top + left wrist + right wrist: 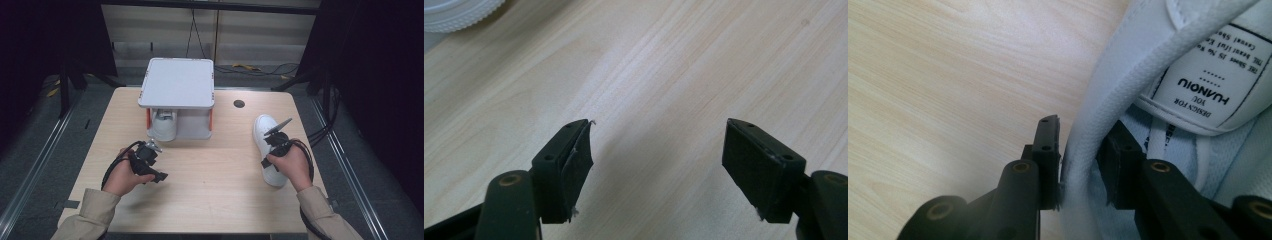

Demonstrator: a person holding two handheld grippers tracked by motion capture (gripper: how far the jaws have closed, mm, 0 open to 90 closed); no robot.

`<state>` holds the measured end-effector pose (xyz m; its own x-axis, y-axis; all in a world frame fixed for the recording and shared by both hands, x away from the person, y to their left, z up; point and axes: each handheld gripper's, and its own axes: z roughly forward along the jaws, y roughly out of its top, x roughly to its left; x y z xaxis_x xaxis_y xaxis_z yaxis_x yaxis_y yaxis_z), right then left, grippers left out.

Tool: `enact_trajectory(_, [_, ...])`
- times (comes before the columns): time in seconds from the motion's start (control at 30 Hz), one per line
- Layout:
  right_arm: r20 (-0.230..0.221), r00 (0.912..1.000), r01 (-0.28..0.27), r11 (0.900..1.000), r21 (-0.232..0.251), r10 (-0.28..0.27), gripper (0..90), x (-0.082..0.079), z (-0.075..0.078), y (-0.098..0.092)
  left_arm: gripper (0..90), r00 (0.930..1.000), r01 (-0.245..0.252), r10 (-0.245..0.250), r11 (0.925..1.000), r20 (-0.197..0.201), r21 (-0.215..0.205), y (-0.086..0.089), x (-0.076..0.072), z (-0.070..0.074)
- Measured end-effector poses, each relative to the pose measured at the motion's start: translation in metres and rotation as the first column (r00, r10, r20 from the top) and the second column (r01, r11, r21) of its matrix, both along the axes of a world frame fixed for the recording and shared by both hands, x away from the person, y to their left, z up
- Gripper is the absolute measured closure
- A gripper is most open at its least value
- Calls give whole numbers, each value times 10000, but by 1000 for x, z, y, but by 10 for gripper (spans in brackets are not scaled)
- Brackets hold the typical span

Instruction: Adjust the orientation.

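Observation:
A white shoe (264, 126) lies on the right side of the wooden table (210, 195), toe pointing away from me. My right gripper (274, 145) comes down on its opening. In the right gripper view the shoe's padded side wall (1128, 65) runs between the jaws, one pad outside and one inside, both against it; my right gripper (1079, 150) is shut on that wall. The tongue label (1205, 90) shows beside it. My left gripper (159, 161) rests at the left front, and the left gripper (659, 130) stands open over bare wood.
A white raised stand (176, 82) with orange legs sits at the back middle, and a second white shoe (164, 125) lies beneath it; its sole edge (459, 12) shows in the left gripper view. A small round hole (239, 104) marks the table behind the right shoe.

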<state>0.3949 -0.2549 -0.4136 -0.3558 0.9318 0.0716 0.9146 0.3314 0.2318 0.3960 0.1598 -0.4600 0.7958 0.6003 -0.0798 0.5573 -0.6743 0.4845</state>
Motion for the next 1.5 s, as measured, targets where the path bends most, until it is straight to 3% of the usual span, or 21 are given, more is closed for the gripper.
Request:
enact_trajectory(0.23, [12, 9998, 182, 9998, -125, -182, 805, 0, 1, 3, 279, 10000, 48, -48, 10000, 40, -20, -1, -1, 2])
enact_trajectory(0.37, [499, 9986, 177, 9979, -619, -146, 827, -6, 6, 3, 279, 10000, 13, -13, 10000, 63, -24, 0, 0, 3])
enact_trajectory(0.5, [840, 9961, 297, 9990, -332, -269, 830, -11, 15, -5, 281, 9999, -6, 8, 9999, 139, -121, 0, 2, 5])
enact_trajectory(0.7, [1134, 9929, -321, 9990, -297, 353, 830, -21, 32, 1, 283, 9998, -44, 44, 10000, 187, 12, 0, 5, 11])
enact_trajectory(0.83, [1542, 9857, -629, 9973, -387, 682, 830, -28, 42, 11, 283, 9995, -145, 144, 9999, 268, 33, 1, 10, 19])
enact_trajectory(0.97, [1612, 9809, -1011, 9935, -530, 1084, 830, -34, 50, 22, 283, 9988, -289, 291, 9996, 385, -55, 5, 14, 26])
enact_trajectory(1.27, [1718, 9687, -1742, 9837, -445, 1793, 829, -42, 58, 39, 283, 9967, -602, 604, 9982, 534, -68, 8, 25, 43])
enact_trajectory(1.5, [1794, 9587, -2187, 9753, -309, 2206, 827, -48, 60, 48, 283, 9974, -515, 506, 9985, 512, 177, 4, 28, 51])
